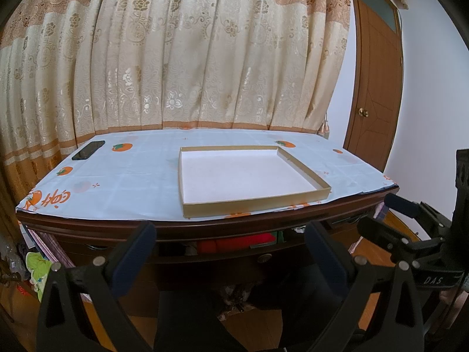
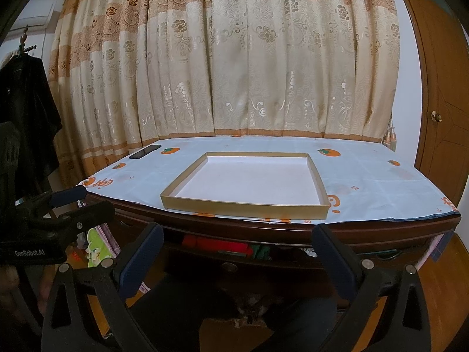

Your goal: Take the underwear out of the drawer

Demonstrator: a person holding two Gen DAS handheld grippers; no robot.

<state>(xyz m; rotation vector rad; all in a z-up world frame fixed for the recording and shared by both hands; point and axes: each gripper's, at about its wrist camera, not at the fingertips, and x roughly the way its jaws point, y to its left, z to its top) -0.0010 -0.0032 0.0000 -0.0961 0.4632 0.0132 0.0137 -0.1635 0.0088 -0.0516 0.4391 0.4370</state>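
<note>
Both grippers spread, empty: left gripper (image 1: 231, 240), right gripper (image 2: 237, 243). Drawer (image 1: 234, 245) barely ajar at 6 o'clock below tray (image 1: 322, 190) — risk: fingers snag red fabric (image 1: 234, 242), or knock desk edge — gap narrow.

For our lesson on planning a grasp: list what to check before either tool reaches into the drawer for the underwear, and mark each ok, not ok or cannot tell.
1. Left tool open and holding nothing: ok.
2. Right tool open and holding nothing: ok.
3. Drawer pulled out enough to reach in: cannot tell; only a narrow gap shows under the table edge.
4. Underwear identified: cannot tell; red cloth and green cloth show in the gap, but their kind is unclear.
5. Shallow box on the table empty, if it is the place to put things: ok.
6. Phone away from the work area: ok, at the far left corner.
</note>
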